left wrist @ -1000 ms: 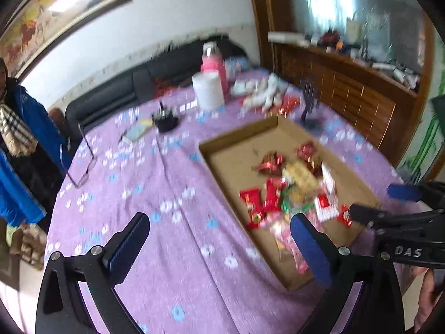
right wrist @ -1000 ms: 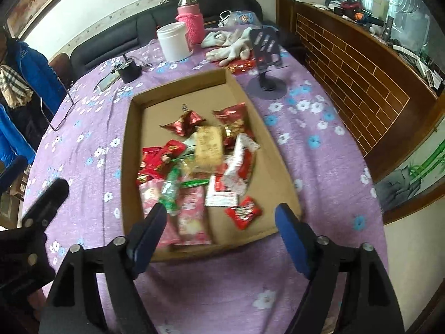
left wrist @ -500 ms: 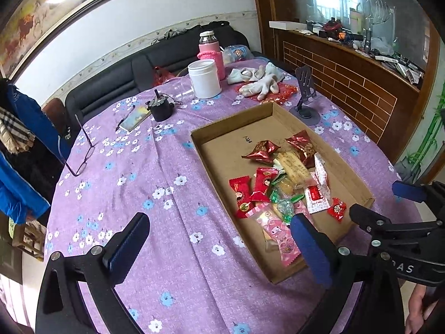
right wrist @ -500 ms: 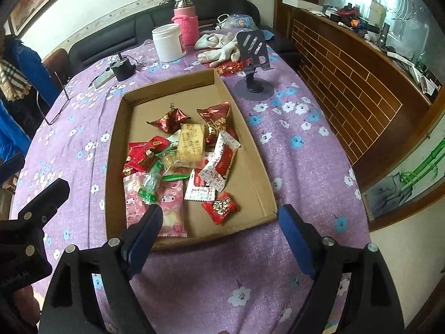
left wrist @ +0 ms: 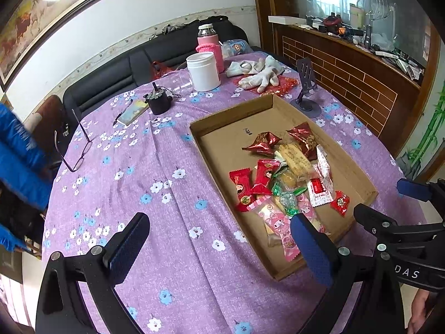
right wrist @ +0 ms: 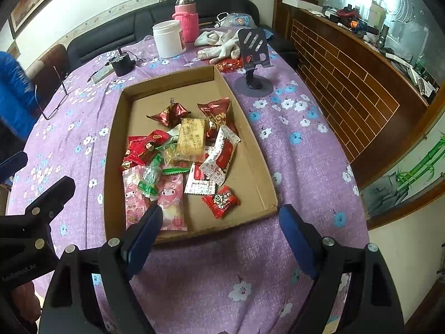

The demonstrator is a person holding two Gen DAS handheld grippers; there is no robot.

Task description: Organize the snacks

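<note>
Your left gripper [left wrist: 219, 246] and right gripper [right wrist: 219, 235] both hang with jaws spread wide, holding nothing. The wrapped snacks [right wrist: 180, 153] lie heaped in the shallow brown cardboard tray [right wrist: 258, 167] on the purple flowered tablecloth [left wrist: 125, 167].

The tray [right wrist: 251, 150] is matt brown cardboard, and the snacks [right wrist: 178, 150] inside it are in glossy plastic and foil wrappers, some clear. Under the tray, the bench [right wrist: 292, 144] wears a matt purple cloth printed with flowers. Behind the tray stand a smooth white plastic jar [right wrist: 167, 39] and a bottle [right wrist: 187, 21] in a pink knitted sleeve, beside soft pale cloth gloves [right wrist: 219, 43].
</note>
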